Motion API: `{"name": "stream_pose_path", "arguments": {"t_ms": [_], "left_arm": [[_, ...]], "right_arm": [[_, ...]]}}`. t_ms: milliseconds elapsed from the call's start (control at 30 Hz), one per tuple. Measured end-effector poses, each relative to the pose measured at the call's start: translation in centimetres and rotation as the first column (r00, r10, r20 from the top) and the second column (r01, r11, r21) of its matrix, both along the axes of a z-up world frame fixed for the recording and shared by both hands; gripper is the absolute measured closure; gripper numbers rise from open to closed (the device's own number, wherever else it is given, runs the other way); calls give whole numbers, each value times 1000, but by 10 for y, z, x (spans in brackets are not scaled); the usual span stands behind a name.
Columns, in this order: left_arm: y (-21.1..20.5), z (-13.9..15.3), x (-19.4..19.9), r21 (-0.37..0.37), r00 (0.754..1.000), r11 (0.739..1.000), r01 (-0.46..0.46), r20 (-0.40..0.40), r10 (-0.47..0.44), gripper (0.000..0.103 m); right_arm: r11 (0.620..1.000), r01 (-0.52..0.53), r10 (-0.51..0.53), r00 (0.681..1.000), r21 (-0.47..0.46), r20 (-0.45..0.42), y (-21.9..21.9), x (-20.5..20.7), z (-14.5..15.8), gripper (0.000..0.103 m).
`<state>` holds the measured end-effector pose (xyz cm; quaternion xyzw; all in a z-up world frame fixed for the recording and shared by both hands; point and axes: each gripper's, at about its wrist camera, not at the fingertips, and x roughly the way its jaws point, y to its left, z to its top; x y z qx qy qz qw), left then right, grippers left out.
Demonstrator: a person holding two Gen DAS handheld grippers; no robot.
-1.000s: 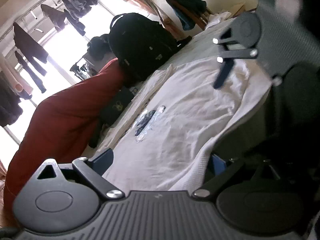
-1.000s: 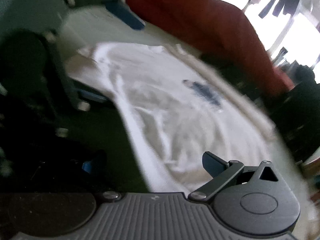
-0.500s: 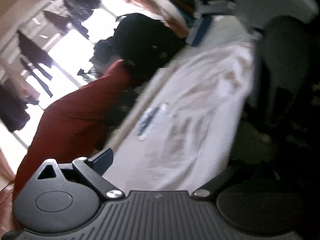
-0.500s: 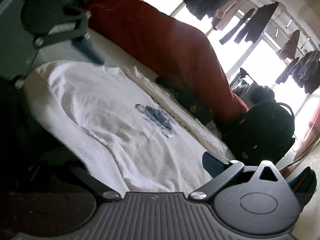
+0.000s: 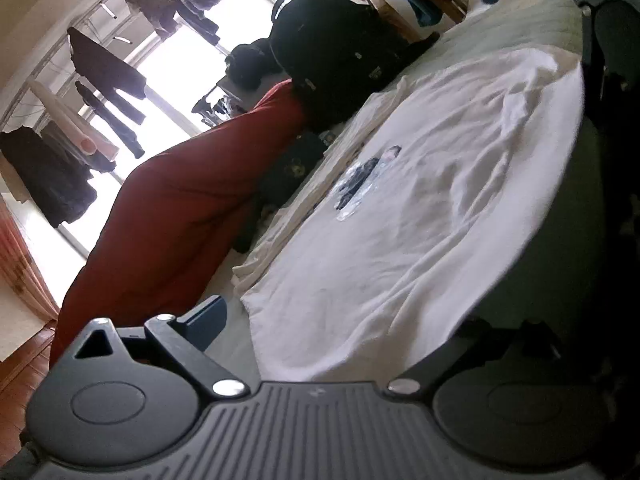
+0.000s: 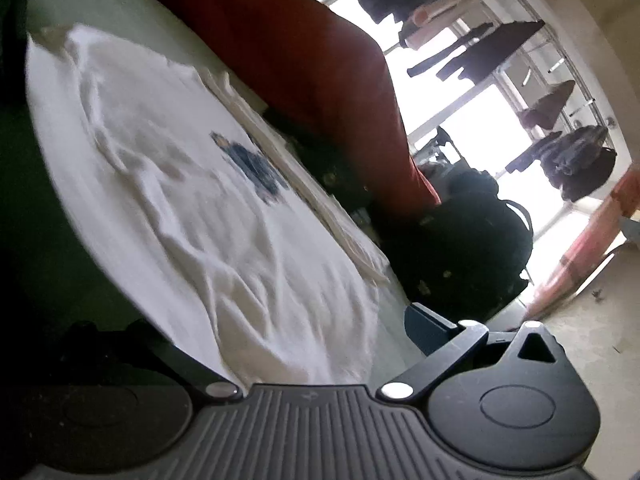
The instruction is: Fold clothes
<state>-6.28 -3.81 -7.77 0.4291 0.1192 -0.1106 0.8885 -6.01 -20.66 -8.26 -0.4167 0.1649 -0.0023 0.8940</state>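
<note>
Both hand-held grippers sat low at the near edge of a white T-shirt (image 5: pixel 420 216), which lay spread flat on the bed with its dark chest print (image 5: pixel 360 178) facing up. On the left gripper (image 5: pixel 332 328) and the right gripper (image 6: pixel 316 332), the fingers stood wide apart, though one finger of each was lost in shadow, so probably neither pinched cloth. A red blanket (image 5: pixel 180 208) and a black backpack (image 5: pixel 332 64) lay beyond.

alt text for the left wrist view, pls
A white T-shirt with a dark chest print lies spread on a pale bed, seen between the left gripper's open fingers. Behind it are a red blanket and a black backpack.
</note>
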Motion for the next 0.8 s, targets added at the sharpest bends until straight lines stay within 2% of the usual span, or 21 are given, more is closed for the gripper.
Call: {"name": "stream_pose_path", "arguments": {"t_ms": [200,333,500,600,800], "left_arm": [[-3,1,2,0,1000,1000,-6,8,6,6],[-2,1,5,-14,1000,1000,-18,-8,18,6],[-2,8,2,-24,999,999,-23,29,24,6],[-3,17,8,-27,998,999,-32,54,33,6],[-4,37,26,-25,994,998,-52,98,55,6]], "right_arm": [[999,25,-26,998,27,49,-9,3,6,0],[1000,16,-16,1000,-10,-16,-11,14,0,0],[998,48,-52,993,34,108,-17,11,15,0],[998,53,-57,984,30,169,-17,13,24,0],[999,44,-38,978,-24,206,-17,28,32,0]]}}
